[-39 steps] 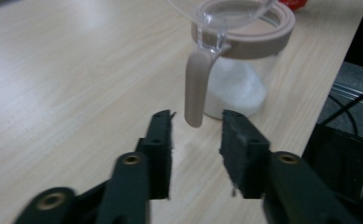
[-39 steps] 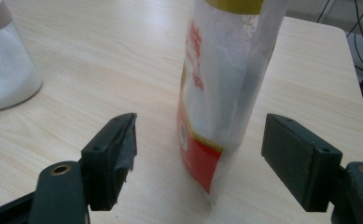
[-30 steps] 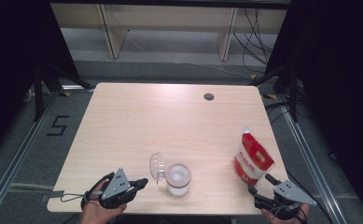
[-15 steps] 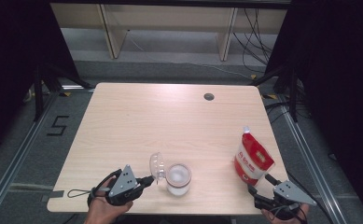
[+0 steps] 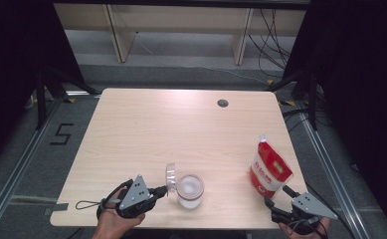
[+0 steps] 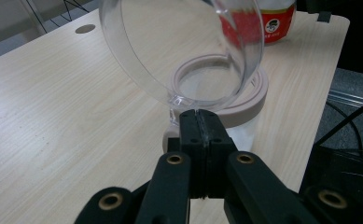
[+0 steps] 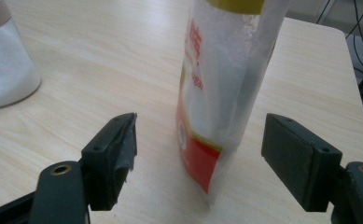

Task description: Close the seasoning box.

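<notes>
A clear jar [image 5: 189, 190] with white contents and a beige rim [image 6: 244, 105] stands near the table's front edge. Its clear hinged lid [image 5: 171, 175] is flipped up on the jar's left side. My left gripper [image 5: 162, 191] is shut, its jaw tips pinching the lower edge of the lid [image 6: 184, 51]. At the right stands a red and white pouch [image 5: 269, 172] with a spout on top. My right gripper [image 5: 276, 195] is open just in front of it. In the right gripper view the pouch [image 7: 216, 93] stands between the two pads [image 7: 118, 144] without touching them.
The light wooden table [image 5: 181, 129] has a cable hole [image 5: 223, 103] near its back edge. Beyond the table are a low shelf and loose cables on the floor. A "5" mark [image 5: 61, 134] is on the floor at the left. The jar [image 7: 6, 60] is left of the pouch.
My left gripper has shifted a little to the right, up to the raised lid. The right gripper, jar and pouch have stayed in place.
</notes>
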Motion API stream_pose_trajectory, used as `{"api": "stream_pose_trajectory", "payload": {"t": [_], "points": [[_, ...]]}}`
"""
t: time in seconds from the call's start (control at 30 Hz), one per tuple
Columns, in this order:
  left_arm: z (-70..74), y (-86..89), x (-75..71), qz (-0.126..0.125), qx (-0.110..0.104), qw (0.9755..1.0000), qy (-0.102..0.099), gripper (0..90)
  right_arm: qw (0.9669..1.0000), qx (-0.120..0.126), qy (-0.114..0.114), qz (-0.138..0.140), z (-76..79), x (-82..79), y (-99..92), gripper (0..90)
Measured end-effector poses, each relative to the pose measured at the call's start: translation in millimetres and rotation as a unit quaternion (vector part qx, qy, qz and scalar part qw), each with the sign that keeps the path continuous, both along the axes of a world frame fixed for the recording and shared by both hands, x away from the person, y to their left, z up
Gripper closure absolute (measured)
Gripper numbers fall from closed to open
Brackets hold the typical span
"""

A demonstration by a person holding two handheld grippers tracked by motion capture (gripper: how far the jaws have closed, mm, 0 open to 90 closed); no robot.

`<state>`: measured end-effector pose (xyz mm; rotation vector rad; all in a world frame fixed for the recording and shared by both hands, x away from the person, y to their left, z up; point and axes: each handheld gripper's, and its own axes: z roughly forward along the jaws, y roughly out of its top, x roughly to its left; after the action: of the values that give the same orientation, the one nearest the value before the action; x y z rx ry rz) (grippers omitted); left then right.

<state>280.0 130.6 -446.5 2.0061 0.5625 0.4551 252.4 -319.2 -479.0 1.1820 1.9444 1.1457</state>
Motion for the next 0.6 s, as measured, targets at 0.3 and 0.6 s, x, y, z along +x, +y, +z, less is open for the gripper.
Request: {"api": "stream_pose_trajectory", "payload": {"t": [0.3, 0.6], "points": [[-1.4, -4.2, -1.0, -0.003, -0.014, 0.9999, 0.005, 86.2, 1.0000, 0.004, -0.004, 0.006, -0.1, 1.1, -0.5, 27.7], [-2.3, -0.6, -1.8, -0.005, -0.015, 0.9997, 0.016, 77.6, 1.0000, -0.002, -0.007, 0.005, -0.1, 1.1, -0.3, 27.6]]}}
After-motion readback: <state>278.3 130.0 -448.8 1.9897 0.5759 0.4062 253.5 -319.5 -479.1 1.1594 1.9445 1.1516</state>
